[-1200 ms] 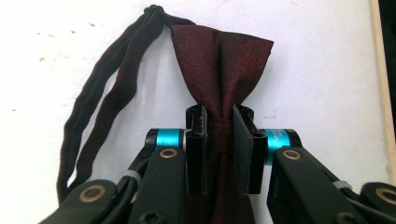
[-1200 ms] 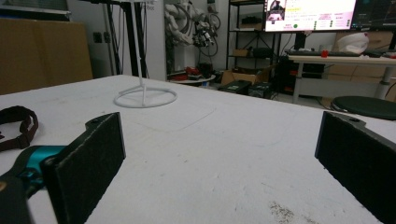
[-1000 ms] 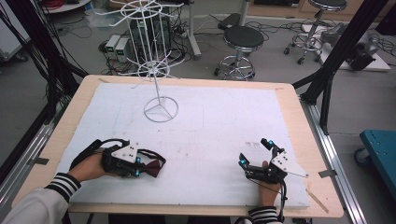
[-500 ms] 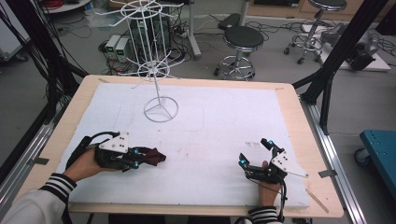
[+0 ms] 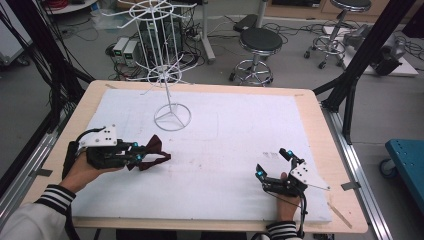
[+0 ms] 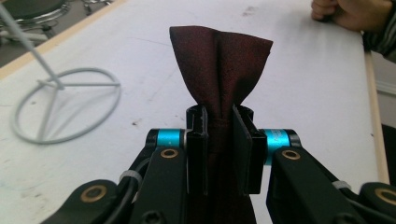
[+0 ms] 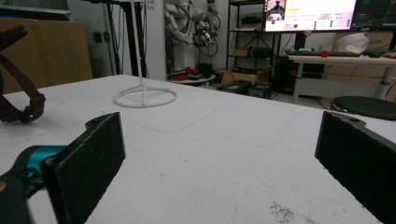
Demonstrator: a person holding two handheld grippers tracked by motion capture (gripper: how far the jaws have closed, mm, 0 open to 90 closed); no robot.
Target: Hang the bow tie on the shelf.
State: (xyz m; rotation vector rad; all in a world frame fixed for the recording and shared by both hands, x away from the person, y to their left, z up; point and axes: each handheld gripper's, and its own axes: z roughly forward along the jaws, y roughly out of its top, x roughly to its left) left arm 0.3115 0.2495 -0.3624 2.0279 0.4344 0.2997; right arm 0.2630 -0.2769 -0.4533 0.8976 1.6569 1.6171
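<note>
Robotics lab, shown by black metal frame posts (image 5: 372, 47) around the wooden table (image 5: 312, 107), round black stools (image 5: 260, 40), tangled floor cables (image 5: 300, 30), shelving and a lit monitor (image 7: 309, 14) seen behind.

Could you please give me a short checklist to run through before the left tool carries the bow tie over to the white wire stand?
1. Left tool clamped on the dark red bow tie at its knot: ok.
2. Bow tie lifted off the white mat: cannot tell.
3. White wire stand upright: ok.
4. Mat between tie and stand free of obstacles: ok.
5. Right tool open, off to the side: ok.
</note>
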